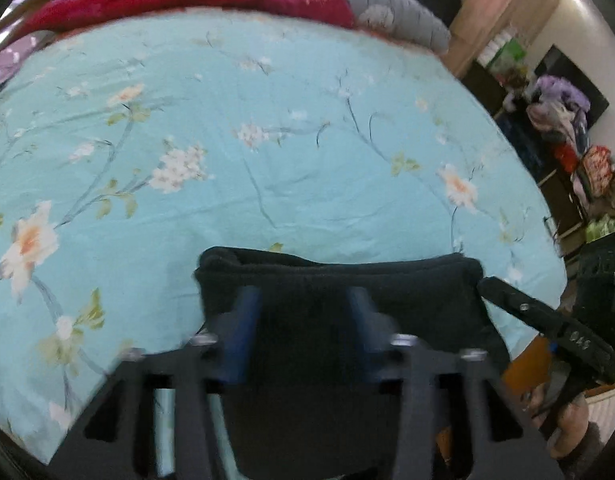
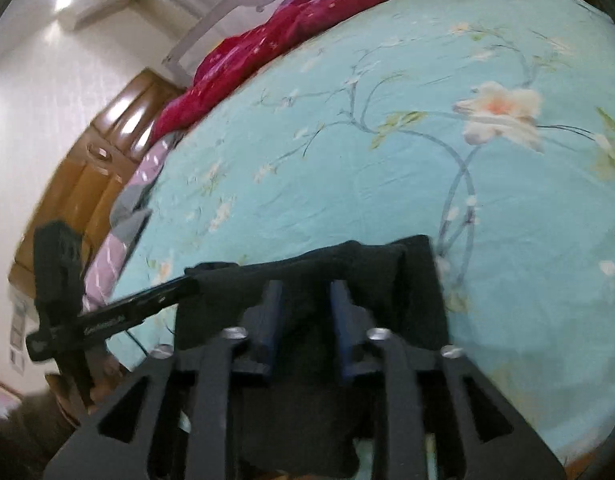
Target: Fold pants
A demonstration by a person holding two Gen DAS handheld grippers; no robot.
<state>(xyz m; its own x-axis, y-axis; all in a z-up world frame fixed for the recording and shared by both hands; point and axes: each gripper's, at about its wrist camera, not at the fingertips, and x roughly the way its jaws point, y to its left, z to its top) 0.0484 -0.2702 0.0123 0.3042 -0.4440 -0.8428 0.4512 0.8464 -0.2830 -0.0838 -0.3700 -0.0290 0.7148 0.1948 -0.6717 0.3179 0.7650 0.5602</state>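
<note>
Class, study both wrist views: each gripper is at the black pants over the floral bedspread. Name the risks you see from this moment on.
1. The left gripper shows its fingers apart with the black pants between them, so its hold may be loose and the cloth could slip.
2. The pants sit near the edge of the floral bedspread; a dropped end might slide off.
3. The right gripper works close by, so the tools could bump.

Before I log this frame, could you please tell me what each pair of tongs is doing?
Left tongs: partly open, black pants between them; grip unclear.
Right tongs: the same.
</note>
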